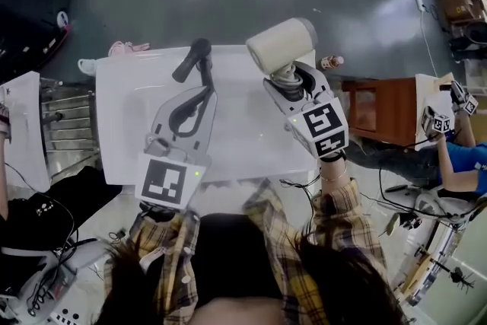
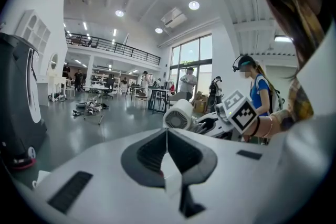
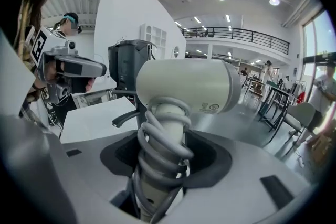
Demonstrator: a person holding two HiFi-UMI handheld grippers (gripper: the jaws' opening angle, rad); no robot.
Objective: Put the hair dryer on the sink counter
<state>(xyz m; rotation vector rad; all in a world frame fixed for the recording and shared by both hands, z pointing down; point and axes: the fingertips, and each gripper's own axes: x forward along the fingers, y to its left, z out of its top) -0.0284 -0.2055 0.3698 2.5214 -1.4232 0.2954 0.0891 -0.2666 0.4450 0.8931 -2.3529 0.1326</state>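
The hair dryer (image 1: pixel 283 44) is up in the air over the back right part of the white sink counter (image 1: pixel 122 125), not down on it yet. Its big round head is heavy, so it might tip or roll off the edge if it is let go too soon or too near the rim. The gray cord (image 3: pixel 163 139) wound on the handle could slip loose. The right gripper (image 1: pixel 289 84) squeezes that handle between its two fingers, and the head sticks out past them. The left gripper (image 1: pixel 204 84) is closed on nothing, near the black faucet (image 1: pixel 192 59).
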